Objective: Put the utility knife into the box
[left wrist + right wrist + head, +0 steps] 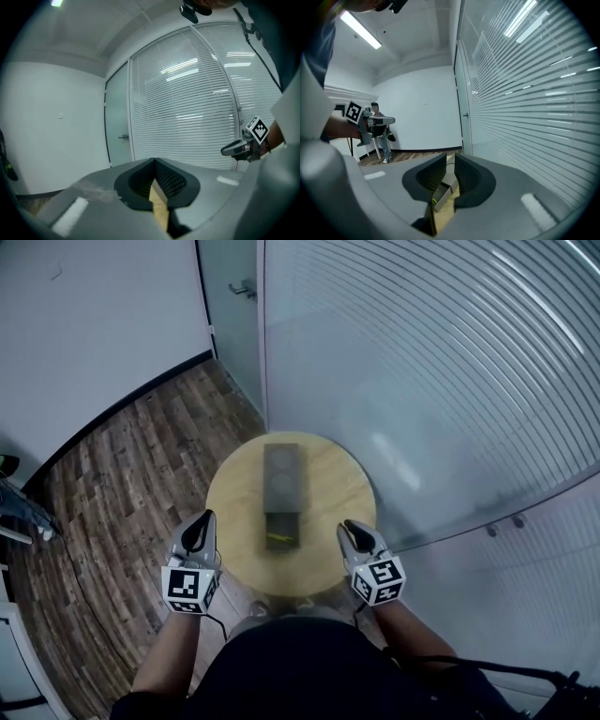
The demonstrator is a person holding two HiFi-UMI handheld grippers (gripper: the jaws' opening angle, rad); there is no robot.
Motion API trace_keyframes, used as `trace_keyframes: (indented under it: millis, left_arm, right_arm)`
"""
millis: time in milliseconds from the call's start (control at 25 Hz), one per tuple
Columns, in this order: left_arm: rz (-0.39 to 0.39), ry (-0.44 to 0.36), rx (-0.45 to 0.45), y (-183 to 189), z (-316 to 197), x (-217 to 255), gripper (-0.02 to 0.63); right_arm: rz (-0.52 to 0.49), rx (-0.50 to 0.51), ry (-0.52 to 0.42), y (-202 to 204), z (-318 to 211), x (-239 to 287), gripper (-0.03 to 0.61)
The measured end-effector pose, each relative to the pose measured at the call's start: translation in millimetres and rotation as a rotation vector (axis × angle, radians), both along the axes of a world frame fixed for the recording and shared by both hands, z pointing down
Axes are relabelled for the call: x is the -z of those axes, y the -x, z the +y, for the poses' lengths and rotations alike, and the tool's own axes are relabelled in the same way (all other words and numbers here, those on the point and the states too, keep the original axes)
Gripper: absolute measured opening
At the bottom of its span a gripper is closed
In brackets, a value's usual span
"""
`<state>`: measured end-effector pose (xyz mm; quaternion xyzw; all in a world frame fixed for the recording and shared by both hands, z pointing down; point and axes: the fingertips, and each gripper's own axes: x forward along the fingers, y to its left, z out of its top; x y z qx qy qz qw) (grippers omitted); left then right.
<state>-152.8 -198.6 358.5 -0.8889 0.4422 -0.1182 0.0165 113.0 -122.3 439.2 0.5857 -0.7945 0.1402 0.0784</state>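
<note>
Two grippers are held at the rim of the table (pixel 234 512): the left gripper (pixel 200 527) at 8 o'clock, jaws closed on nothing; the right gripper (pixel 352 530) at 4 o'clock, jaws slightly parted, empty. The utility knife (pixel 279 540) is seen inside the box (pixel 282 474), at its open 6 o'clock end.

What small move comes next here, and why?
Probably bring the right gripper to the near end of the tray and slide it shut: the utility knife already seems to lie in the pulled-out tray, and that gripper's jaws stand apart, empty.
</note>
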Motion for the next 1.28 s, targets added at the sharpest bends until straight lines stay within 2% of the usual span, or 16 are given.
trace_keyframes:
  millis: [240,360,680,1040,1280]
  left_arm:
    - [0.027,-0.026,-0.034,-14.4,9.8,13.5,0.005]
    - [0.044,-0.031,-0.050,-21.7,14.3,15.8,0.006]
    - [0.037,-0.062,-0.030,-6.7,0.1,20.5,0.006]
    - [0.013,-0.037,-0.038,-3.0,0.1,9.7,0.005]
    - [0.015,-0.021,-0.018,4.4,-1.8,15.9,0.006]
  right_arm:
    - [0.011,-0.025,-0.051,-14.5,5.5,22.8,0.057]
    - [0.009,-0.048,-0.072,-22.5,7.0,30.6,0.009]
    - [0.046,-0.050,-0.085,-22.0,-1.1,39.6,0.008]
    - [0.062,-0.049,-0.052,-24.5,-10.2,27.8,0.008]
    - [0.080,-0.037,-0.075,-25.2,-22.0,42.8,0.008]
